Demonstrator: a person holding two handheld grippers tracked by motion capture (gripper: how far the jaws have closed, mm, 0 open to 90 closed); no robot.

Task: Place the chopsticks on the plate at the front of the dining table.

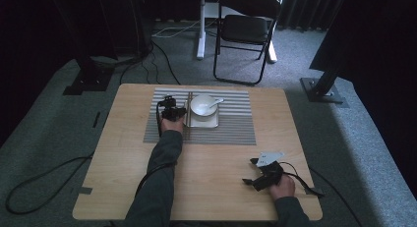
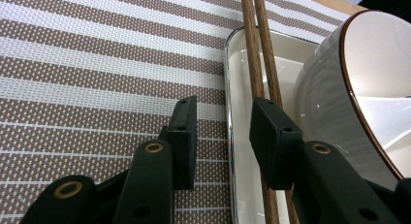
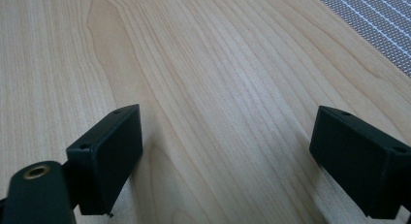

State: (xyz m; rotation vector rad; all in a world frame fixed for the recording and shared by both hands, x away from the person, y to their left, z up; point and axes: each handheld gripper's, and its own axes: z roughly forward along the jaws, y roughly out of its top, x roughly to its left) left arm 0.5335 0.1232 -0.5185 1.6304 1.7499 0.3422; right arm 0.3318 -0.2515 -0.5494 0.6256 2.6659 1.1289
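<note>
Table setting, listed left to right with the tray (image 1: 202, 122) as landmark.

Item 1: left gripper (image 2: 222, 136), just left of the tray, is hovering with its jaws partly spread and pinching nothing; the tray's left rim is sitting in the gap.

Item 2: 2 chopsticks (image 2: 259, 64) are lying side by side along the tray's left edge, running past the inner face of the jaw nearer the bowl. Judged light, stiff, thin and smooth, so likely to roll or slip; a pinch across both near mid-length looks safest.

Item 3: bowl (image 2: 358, 88), white, is resting on the tray to the right of the chopsticks, with a spoon (image 1: 215, 103) in it. Probably fragile.

Item 4: right gripper (image 3: 228, 156), well apart from the tray toward the person, is idling over the bare table (image 3: 194, 64) with jaws spread wide and nothing between them.
</note>
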